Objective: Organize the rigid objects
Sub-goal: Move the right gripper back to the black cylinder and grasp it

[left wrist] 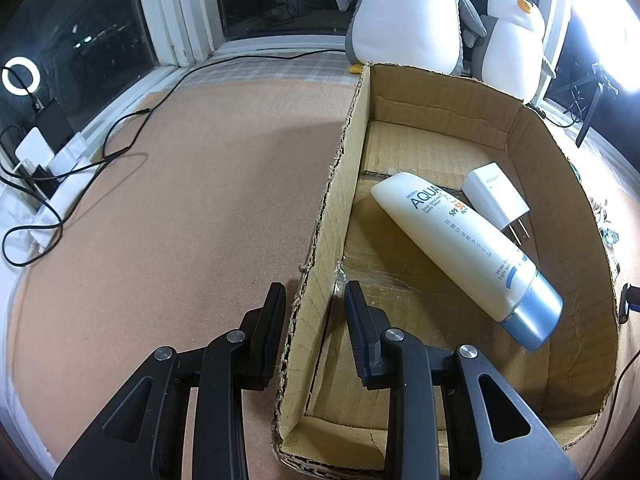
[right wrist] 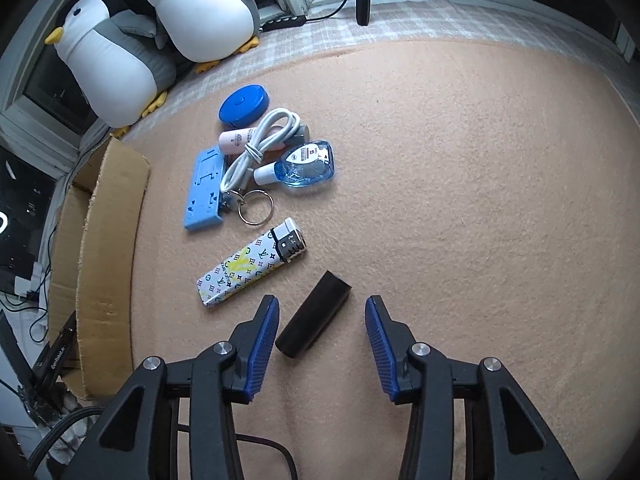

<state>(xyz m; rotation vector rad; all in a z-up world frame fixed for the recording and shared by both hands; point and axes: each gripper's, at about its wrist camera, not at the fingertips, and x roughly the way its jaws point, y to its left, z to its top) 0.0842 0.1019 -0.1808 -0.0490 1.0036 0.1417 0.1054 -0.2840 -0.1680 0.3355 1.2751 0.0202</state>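
- My left tool (left wrist: pixel 314 300) straddles the near-left wall of the box (left wrist: pixel 576 208), one finger outside and one inside; it reads as clenched on that wall, steadying the box.
- Done so far, as I judge it: two things lie in the box, a lotion tube (left wrist: pixel 460 248) slanting across the floor and a white plug (left wrist: pixel 496 196) just beside its upper end.
- Left to do: the pile on the blanket (right wrist: pixel 480 160), right of the box. From its left I see a blue holder (right wrist: pixel 204 188), a pink tube (right wrist: pixel 236 140), a blue disc (right wrist: pixel 244 104), a white cable (right wrist: pixel 260 144), a key ring (right wrist: pixel 256 206), a clear blue bottle (right wrist: pixel 304 164) and a patterned lighter (right wrist: pixel 250 266).
- My right tool (right wrist: pixel 322 320) points down over a black cylinder (right wrist: pixel 314 314), which lies between the fingers. The left pad is just beside it, the right pad apart, so it is released and grasps nothing yet.
- I judge the task roughly a fifth done; the cylinder looks next.
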